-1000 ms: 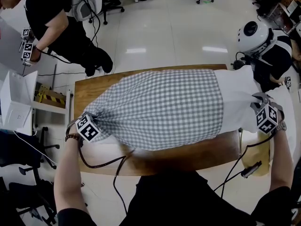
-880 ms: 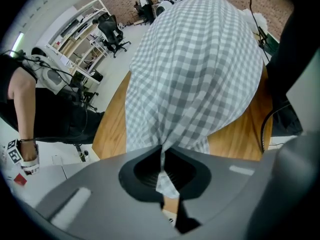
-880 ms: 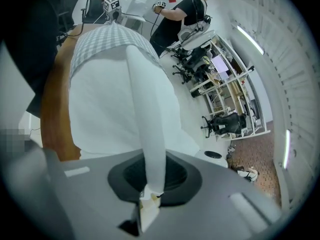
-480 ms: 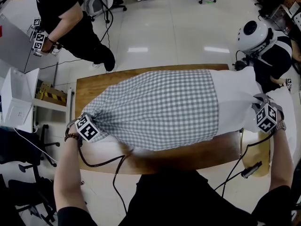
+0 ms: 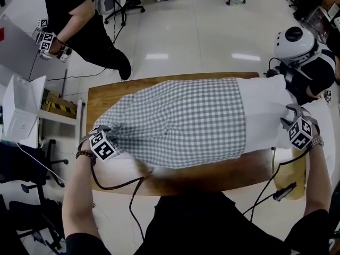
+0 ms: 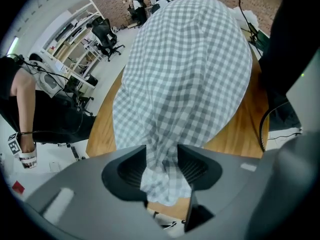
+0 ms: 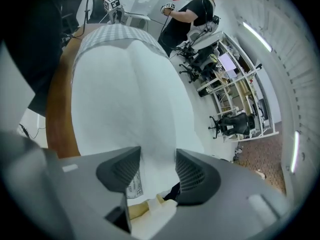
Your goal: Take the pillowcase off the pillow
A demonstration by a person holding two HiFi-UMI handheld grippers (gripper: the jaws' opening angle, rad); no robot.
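Note:
A grey-and-white checked pillowcase [image 5: 180, 121] covers most of a white pillow [image 5: 263, 116] lying across the wooden table [image 5: 212, 177]. My left gripper [image 5: 103, 132] is at the pillowcase's left corner. In the left gripper view its jaws [image 6: 161, 166] are opening, and the bunched checked cloth [image 6: 190, 64] hangs loosely between the pads. My right gripper [image 5: 290, 115] is at the bare white end of the pillow. In the right gripper view its jaws [image 7: 158, 169] are also opening, with the white pillow [image 7: 125, 94] between them.
A person in black [image 5: 79, 20] stands beyond the table's far left corner, holding marker-cube grippers. Another person in a white helmet [image 5: 295, 39] is at the far right. A white box [image 5: 21, 110] stands to the left. Cables [image 5: 119, 185] hang off the near edge.
The pillowcase's open edge has slid a little to the left along the pillow. My left gripper has shifted slightly toward me. The person in black has moved further back and left.

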